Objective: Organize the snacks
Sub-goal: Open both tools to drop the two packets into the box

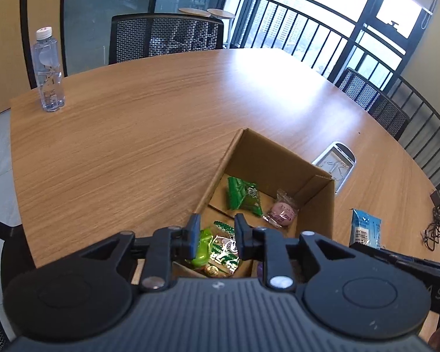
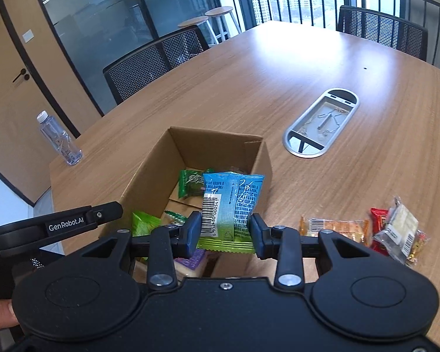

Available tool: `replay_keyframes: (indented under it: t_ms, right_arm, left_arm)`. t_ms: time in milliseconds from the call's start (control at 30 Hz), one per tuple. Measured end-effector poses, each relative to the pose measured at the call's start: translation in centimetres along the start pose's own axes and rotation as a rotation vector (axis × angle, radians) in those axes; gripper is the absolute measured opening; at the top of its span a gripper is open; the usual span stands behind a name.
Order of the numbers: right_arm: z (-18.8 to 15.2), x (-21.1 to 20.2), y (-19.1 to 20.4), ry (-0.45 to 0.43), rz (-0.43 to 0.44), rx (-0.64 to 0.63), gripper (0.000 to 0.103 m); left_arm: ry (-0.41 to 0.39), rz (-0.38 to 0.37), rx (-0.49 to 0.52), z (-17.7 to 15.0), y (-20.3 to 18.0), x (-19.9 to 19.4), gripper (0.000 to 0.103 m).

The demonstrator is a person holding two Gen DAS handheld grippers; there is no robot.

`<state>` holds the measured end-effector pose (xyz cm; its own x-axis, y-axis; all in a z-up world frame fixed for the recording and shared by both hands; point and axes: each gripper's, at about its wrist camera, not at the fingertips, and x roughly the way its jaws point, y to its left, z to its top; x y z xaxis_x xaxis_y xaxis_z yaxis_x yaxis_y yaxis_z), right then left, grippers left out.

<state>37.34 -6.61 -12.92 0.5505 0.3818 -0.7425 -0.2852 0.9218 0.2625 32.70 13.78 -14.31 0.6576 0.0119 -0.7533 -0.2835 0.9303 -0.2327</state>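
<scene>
The wooden worktop carries an open cardboard box holding several snack packets. Over the box's near edge, the right gripper has its jaws clamped on a blue snack packet. The left gripper hangs above the box with jaws slightly apart, gripping nothing. Right of the box lie loose snacks; well left stands a water bottle.
</scene>
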Motion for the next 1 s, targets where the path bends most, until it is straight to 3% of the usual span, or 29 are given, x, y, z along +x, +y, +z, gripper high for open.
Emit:
replay_keyframes:
  t_ms: [133, 233, 300, 367, 500, 633, 700, 933, 1000]
  right_arm:
    - [0.1, 0.6, 0.9, 0.012, 0.016, -0.017, 0.036]
    - [0.4, 0.9, 1.5, 0.012, 0.037, -0.029, 0.037]
    - [0.5, 0.8, 1.9, 0.001, 0.057, -0.038, 0.04]
    - [0.6, 0.9, 2.1, 0.002, 0.058, -0.048, 0.053]
    - [0.2, 0.9, 1.8, 0.015, 0.061, -0.04, 0.053]
    - [-0.2, 0.5, 0.8, 0.014, 0.048, -0.018, 0.052]
    - [-0.4, 0.0, 0.2, 0.01, 0.04, -0.006, 0.052]
    - [-1.2, -2.0, -3.4, -0.011, -0.009, 0.05, 0.053]
    - [-1.6, -2.7, -4.6, -0.022, -0.026, 0.066, 0.058]
  left_arm:
    - [0.003, 0.009, -0.015, 0.0, 0.7, -0.3, 0.031]
    - [-0.001, 0.017, -0.022, 0.0, 1.1, -0.6, 0.043]
    - [-0.001, 0.019, -0.029, 0.0, 1.4, -0.7, 0.052]
    - [0.002, 0.022, -0.034, 0.0, 1.7, -0.8, 0.06]
    - [0.011, 0.029, -0.045, -0.2, 1.9, -0.8, 0.079]
    - [0.016, 0.027, -0.055, -0.6, 1.8, -0.8, 0.089]
    - [0.013, 0.021, -0.05, -0.8, 1.4, -0.8, 0.101]
    - [-0.015, -0.006, -0.002, -1.2, -1.1, -1.0, 0.103]
    - [-0.021, -0.011, 0.014, -1.4, -1.9, -1.1, 0.103]
